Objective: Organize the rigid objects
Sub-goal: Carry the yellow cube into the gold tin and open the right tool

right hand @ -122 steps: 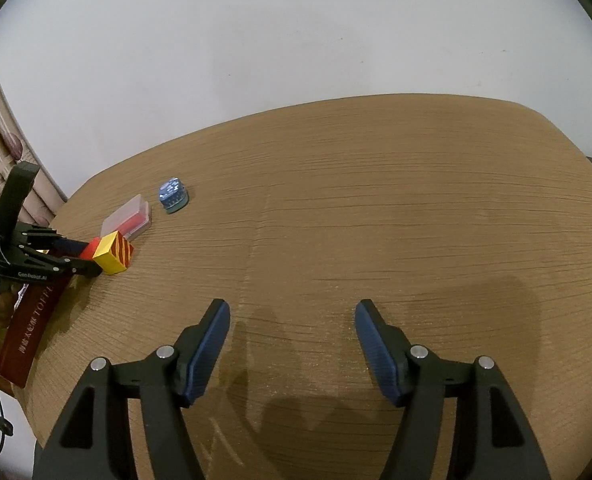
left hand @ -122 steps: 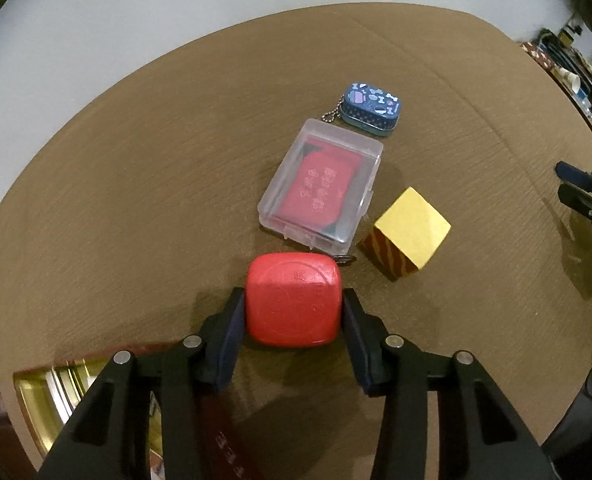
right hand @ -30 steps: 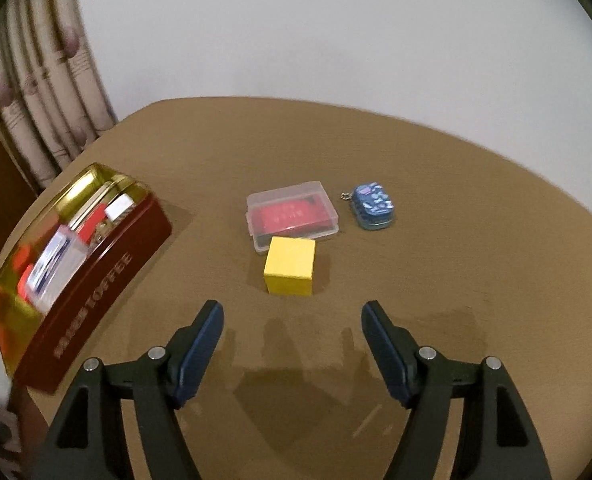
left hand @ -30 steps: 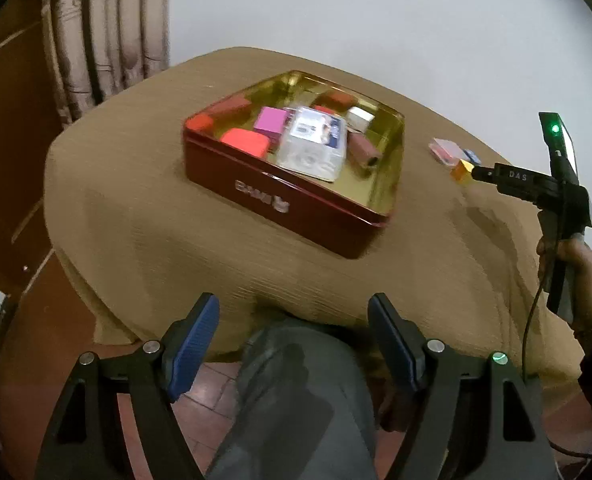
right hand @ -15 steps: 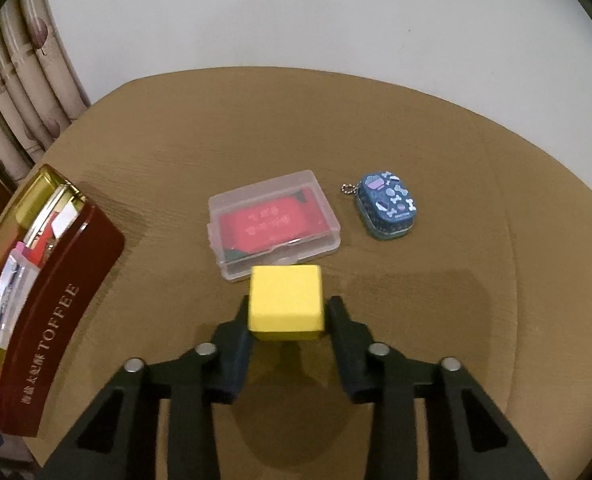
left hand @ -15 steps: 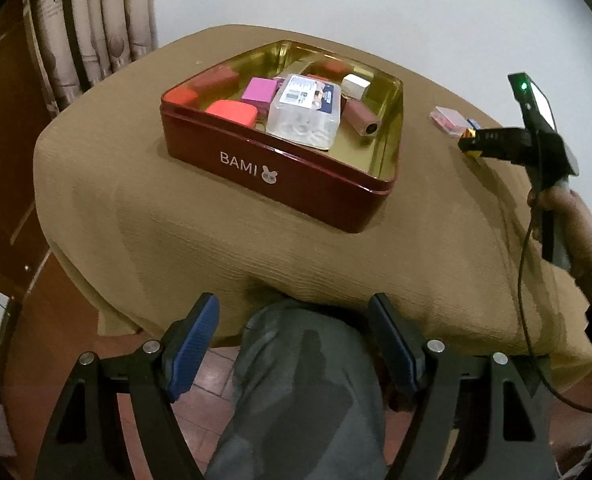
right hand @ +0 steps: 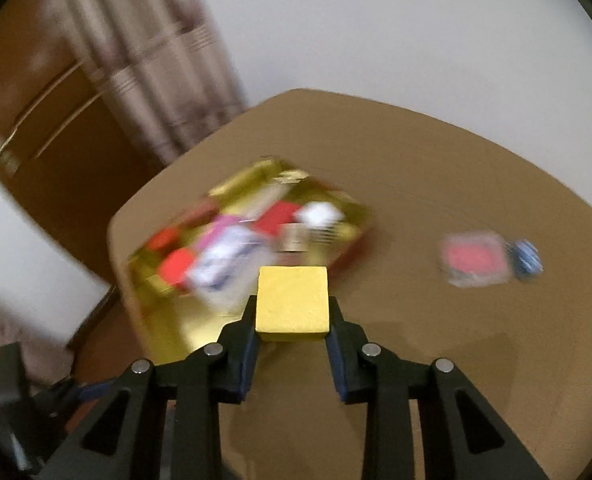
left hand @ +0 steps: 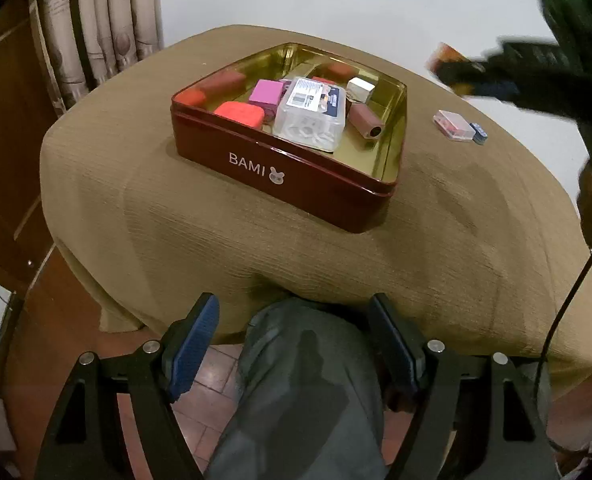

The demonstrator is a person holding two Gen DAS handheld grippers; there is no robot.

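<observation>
My right gripper (right hand: pixel 292 312) is shut on a yellow cube (right hand: pixel 292 303) and holds it in the air near the near rim of the red tin with a gold inside (right hand: pixel 335 196); that view is blurred. In the left wrist view the tin (left hand: pixel 296 172) holds several small objects, and the right gripper (left hand: pixel 451 74) shows blurred at the upper right with the cube. A clear case with a red inside (left hand: pixel 453 125) and a small blue pouch (left hand: pixel 478 133) lie on the table beyond the tin. My left gripper (left hand: pixel 296 340) is open and empty, below the table's front edge.
The table has a tan cloth (left hand: pixel 475 240) that hangs over the front edge. A person's knee in grey trousers (left hand: pixel 299 380) is between the left fingers. A curtain (left hand: pixel 96 20) and a wooden door (left hand: pixel 4 120) stand at the left.
My right gripper has lifted the yellow cube off the table and swung it left toward the tin. My left gripper has stayed open near the table's front edge.
</observation>
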